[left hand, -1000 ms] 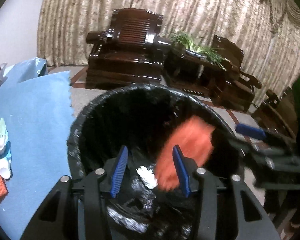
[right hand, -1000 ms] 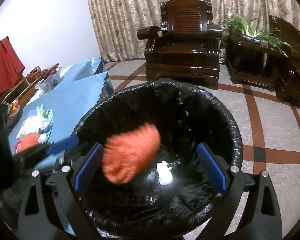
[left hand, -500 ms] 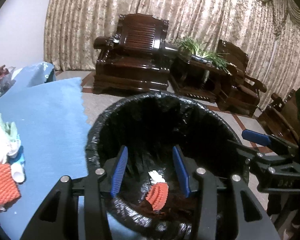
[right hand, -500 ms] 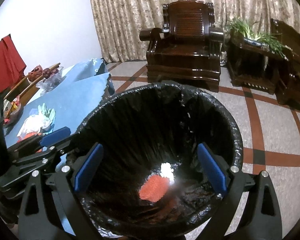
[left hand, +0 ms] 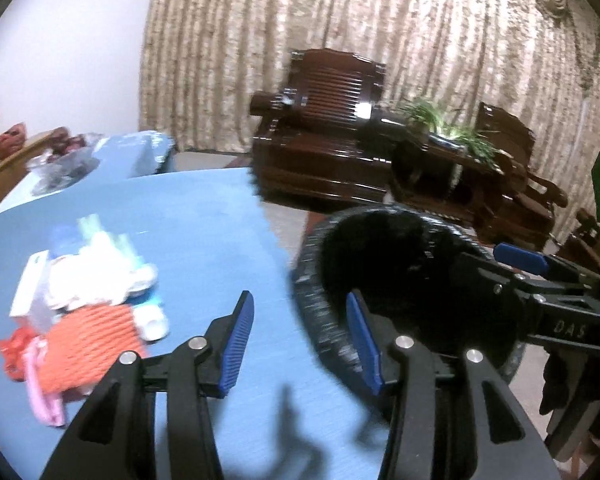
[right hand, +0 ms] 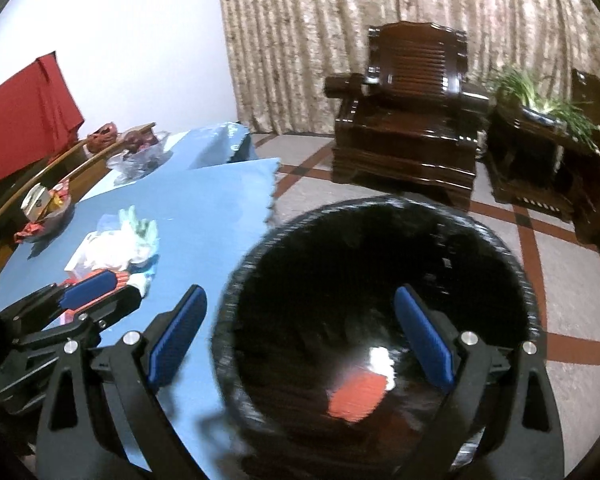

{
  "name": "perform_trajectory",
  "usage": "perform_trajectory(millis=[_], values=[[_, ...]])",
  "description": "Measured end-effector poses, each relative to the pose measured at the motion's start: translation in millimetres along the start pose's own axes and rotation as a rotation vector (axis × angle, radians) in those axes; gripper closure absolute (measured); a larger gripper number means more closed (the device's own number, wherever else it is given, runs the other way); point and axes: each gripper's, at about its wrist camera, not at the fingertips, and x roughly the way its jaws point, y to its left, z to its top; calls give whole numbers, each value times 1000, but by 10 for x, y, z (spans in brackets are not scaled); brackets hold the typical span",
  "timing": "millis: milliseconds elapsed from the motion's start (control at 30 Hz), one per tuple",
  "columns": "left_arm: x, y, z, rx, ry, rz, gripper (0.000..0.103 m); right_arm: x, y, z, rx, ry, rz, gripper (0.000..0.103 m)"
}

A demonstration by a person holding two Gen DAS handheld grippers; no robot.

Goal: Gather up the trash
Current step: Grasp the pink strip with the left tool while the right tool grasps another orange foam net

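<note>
Both sets of jaws, on the left gripper (left hand: 300, 334) and the right gripper (right hand: 298, 338), stand open and empty, the orange net (right hand: 358, 396) now lying inside the bin (right hand: 260, 248), and both have swung toward the trash pile (left hand: 88, 300) left on the counter (left hand: 204, 216) beside the bin.

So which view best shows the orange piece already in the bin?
The right wrist view: it looks down into the bin onto the orange piece at the bottom. In the left wrist view, the bin interior is just dark.

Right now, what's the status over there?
Left gripper and right gripper open, empty. Orange foam net in bin. Trash pile on table; nothing blocking.
</note>
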Motion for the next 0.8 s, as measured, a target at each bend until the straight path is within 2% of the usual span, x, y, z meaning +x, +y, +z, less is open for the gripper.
perform_trajectory(millis=[300,500,633,800], values=[[-365,889,-242,-70,-6,193,55,319,891,-24,-85,16,115,11],[-482,1491,-559,-133,34,329,55,542,1357,-96,-134,34,181,11],[-438,1736,-736,-175,71,367,55,689,1519,-160,-159,58,192,11],[-313,1845,-865,-205,110,358,55,834,1631,-215,-189,80,190,11]])
